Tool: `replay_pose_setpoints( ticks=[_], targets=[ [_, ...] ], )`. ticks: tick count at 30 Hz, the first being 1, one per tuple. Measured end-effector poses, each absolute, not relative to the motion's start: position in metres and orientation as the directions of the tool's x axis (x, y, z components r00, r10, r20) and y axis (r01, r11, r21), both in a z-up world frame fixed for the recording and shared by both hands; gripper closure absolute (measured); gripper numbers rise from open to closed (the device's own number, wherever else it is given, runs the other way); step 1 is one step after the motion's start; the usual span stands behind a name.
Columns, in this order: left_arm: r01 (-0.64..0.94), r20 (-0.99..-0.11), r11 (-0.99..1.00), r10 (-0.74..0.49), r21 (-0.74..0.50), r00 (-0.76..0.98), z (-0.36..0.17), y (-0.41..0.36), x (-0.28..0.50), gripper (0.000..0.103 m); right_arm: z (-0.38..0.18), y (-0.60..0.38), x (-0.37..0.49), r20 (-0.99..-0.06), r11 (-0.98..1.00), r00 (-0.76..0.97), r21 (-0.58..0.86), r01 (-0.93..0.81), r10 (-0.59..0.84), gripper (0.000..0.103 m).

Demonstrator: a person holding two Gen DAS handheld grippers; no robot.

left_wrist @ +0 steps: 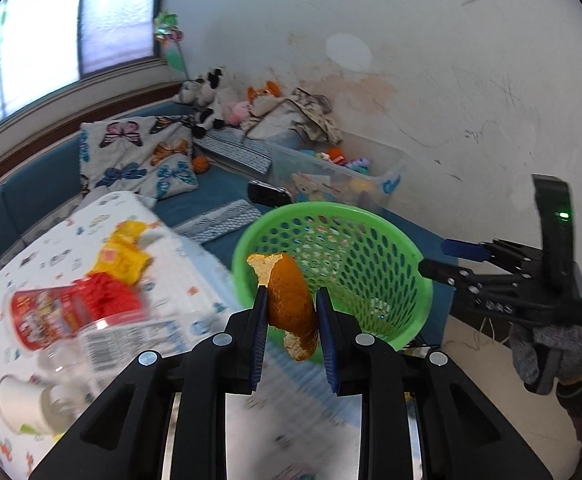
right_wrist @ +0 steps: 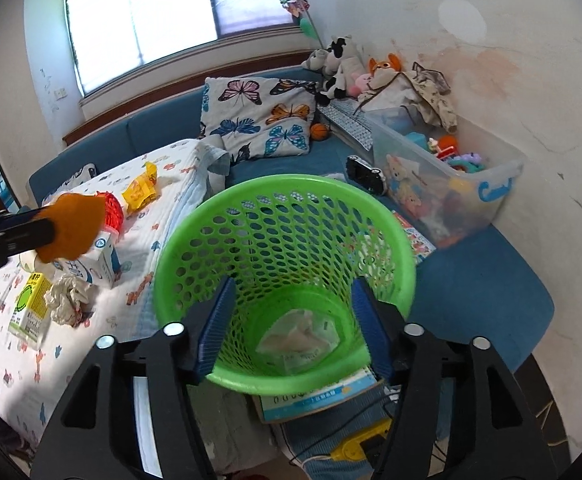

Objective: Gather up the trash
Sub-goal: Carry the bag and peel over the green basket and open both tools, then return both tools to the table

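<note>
My left gripper [left_wrist: 292, 312] is shut on a piece of orange peel [left_wrist: 289, 300] and holds it in the air just left of the green mesh basket [left_wrist: 375, 236]. The peel also shows in the right wrist view [right_wrist: 73, 226], at the left, over the bed. My right gripper [right_wrist: 293, 320] is open and empty, hovering over the basket's rim [right_wrist: 195, 216]; it also shows in the left wrist view [left_wrist: 439, 258]. Crumpled paper and plastic [right_wrist: 299, 340] lie in the basket's bottom. On the bedspread lie a yellow wrapper [right_wrist: 141, 192], a red net [right_wrist: 111, 210], a milk carton [right_wrist: 105, 260], a crumpled tissue [right_wrist: 67, 298] and a green juice box [right_wrist: 31, 306].
A patterned bedspread [right_wrist: 163, 264] covers the bed at left. A butterfly pillow [right_wrist: 259, 120], soft toys [right_wrist: 343, 68] and a clear toy bin [right_wrist: 443, 176] stand on the blue couch behind. A paper cup [left_wrist: 23, 404] and a clear bottle [left_wrist: 67, 364] lie near me. A book [right_wrist: 323, 396] lies under the basket.
</note>
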State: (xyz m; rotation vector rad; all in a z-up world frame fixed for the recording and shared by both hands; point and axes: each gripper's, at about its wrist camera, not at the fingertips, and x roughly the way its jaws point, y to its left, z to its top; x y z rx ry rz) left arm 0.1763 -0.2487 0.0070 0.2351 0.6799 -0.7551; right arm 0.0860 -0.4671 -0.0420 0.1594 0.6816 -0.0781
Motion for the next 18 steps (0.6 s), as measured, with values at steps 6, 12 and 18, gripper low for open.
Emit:
replay_pose_setpoints(
  ticks=[6, 12, 18],
  targets=[
    [0.722, -0.686, 0.688, -0.56, -0.072, 0.466, -0.012, -0.289, 0.193, 0.079, -0.044, -0.476, 0.069, -0.634, 0.981, 0.773, 0.138, 0.139, -0.02, 0.036],
    [0.735, -0.709, 0.671, -0.563, -0.092, 0.425, -0.027, -0.313, 0.2, 0.075, -0.049, -0.479, 0.061, -0.64, 0.977, 0.768, 0.156, 0.147, -0.013, 0.035],
    [0.733, -0.689, 0.673, -0.579, -0.101, 0.437, -0.027, -0.316, 0.198, 0.047, -0.052, -0.477, 0.06, -0.641, 0.975, 0.767, 0.172, 0.141, 0.002, 0.035]
  ],
)
